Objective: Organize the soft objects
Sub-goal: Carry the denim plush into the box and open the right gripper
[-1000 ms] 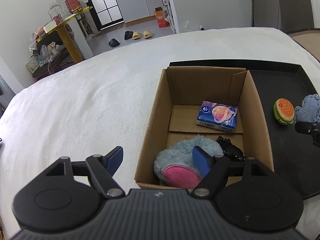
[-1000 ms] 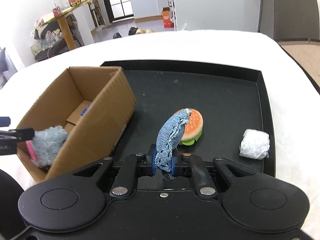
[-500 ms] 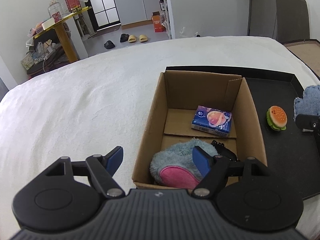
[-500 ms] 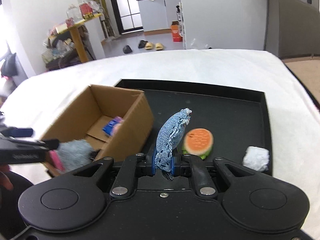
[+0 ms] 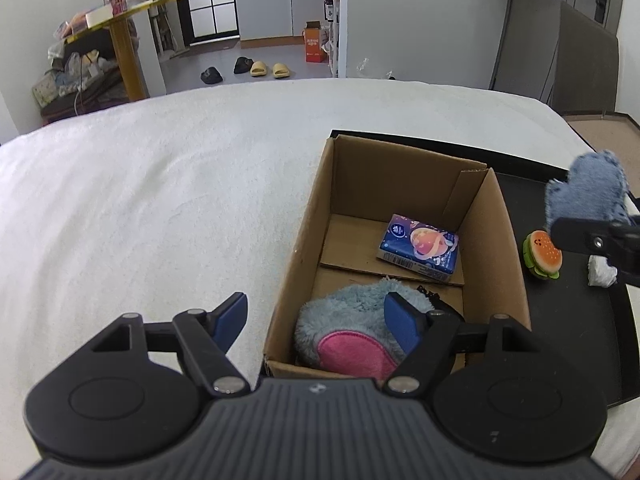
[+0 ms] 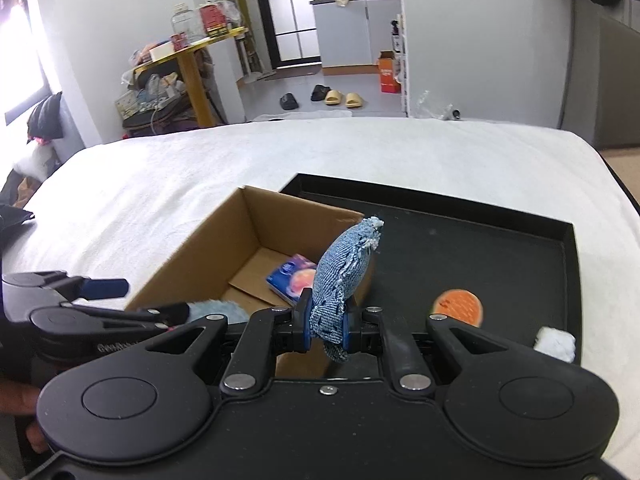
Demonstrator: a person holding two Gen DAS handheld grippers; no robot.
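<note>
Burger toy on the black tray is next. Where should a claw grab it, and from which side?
Judging from both views, come from above and close across the burger toy at its middle, pads on the bun faces. It stands on edge on the black tray, so its narrow width faces up. The white wad sits close by, so approach from the cardboard box side.

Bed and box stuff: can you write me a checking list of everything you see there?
Surface: white bed cover, black tray on it.
Job's things: cardboard box holds fluffy blue-pink toy and tissue pack; burger toy and white wad on tray.
Clutter: nothing seen.
Grippers: left gripper open, empty; right gripper shut on denim pouch.
Cables: nothing seen.
Surroundings: yellow table, slippers, kitchen cabinets.
</note>
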